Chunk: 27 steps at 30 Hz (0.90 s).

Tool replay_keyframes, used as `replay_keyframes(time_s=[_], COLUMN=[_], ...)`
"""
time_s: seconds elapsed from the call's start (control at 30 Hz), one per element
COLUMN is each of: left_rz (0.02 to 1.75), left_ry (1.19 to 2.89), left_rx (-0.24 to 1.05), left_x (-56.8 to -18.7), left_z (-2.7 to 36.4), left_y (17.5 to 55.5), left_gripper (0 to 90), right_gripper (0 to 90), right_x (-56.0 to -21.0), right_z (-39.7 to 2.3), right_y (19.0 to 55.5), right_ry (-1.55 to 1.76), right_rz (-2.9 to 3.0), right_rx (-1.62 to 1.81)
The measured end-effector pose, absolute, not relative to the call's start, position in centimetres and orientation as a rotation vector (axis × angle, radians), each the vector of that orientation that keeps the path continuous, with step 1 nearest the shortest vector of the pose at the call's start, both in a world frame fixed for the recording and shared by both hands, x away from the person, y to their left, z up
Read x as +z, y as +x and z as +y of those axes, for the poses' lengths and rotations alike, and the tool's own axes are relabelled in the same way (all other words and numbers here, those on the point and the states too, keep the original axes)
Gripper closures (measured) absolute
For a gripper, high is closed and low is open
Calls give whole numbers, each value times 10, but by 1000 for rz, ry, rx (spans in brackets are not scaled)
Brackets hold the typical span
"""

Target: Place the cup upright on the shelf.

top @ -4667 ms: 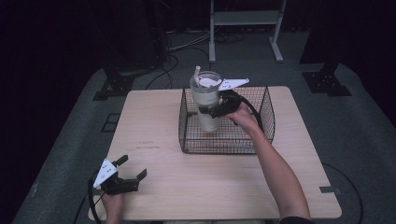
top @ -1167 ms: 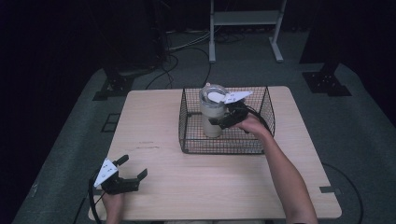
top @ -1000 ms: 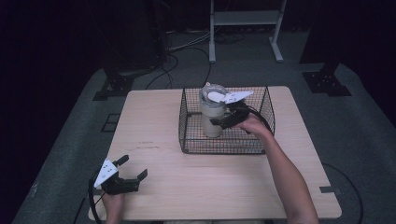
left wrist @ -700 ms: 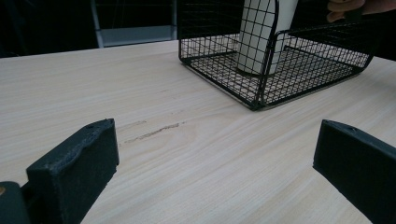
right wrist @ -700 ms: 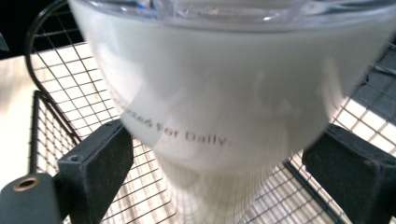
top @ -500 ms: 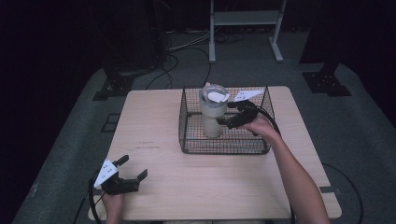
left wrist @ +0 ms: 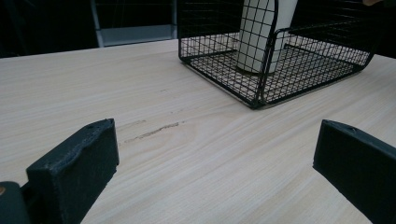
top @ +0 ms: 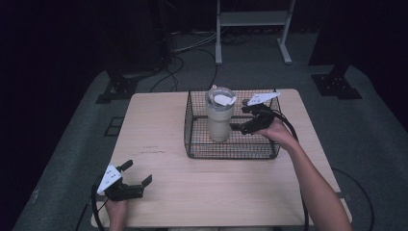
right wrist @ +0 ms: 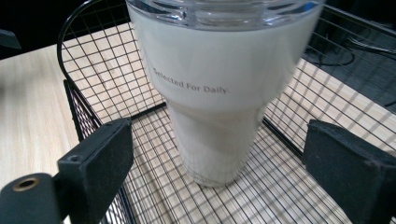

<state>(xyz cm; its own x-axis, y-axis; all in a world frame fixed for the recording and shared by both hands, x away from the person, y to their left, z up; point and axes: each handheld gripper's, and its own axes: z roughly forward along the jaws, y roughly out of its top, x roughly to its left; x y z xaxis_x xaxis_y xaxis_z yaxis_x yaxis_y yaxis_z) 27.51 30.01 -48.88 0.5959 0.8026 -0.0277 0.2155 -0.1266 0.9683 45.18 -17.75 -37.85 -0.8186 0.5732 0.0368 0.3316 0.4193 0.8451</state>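
Tumbler (top: 220, 114), cream coloured with a clear lid, stands upright inside the black wire basket (top: 192, 139) on the far half of the wooden table (top: 216, 192) in the high view. The right gripper (top: 243, 120) is just beside it, over the basket, and its jaws are spread and hold nothing. The left gripper (top: 136, 174) rests near the front left corner of the table, well apart from the basket, with jaws also spread. In the left gripper view, both jaws stand wide over bare wood, with the basket and tumbler farther off. In the right gripper view, the tumbler, printed "Selected For Daily.", stands between the separated jaws, not touched by them.
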Motion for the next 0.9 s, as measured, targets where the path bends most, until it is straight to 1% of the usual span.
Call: replay_keyframes(time_s=[0.4,0.63,0.9], left_rz=[858,857,851], left_ry=[1662,1664,1668], left_rx=[630,630,635], left_x=[-489,-489,-489], left_z=[300,299,299], left_y=[275,275,275], left_gripper=[0,0,0], right_gripper=[84,84,84], right_x=[-367,-360,-359], right_z=[-206,-208,-219], right_y=[434,418,402], right_ry=[818,787,779], right_rz=[2360,2366,2360], right_rx=[1391,1378,1381])
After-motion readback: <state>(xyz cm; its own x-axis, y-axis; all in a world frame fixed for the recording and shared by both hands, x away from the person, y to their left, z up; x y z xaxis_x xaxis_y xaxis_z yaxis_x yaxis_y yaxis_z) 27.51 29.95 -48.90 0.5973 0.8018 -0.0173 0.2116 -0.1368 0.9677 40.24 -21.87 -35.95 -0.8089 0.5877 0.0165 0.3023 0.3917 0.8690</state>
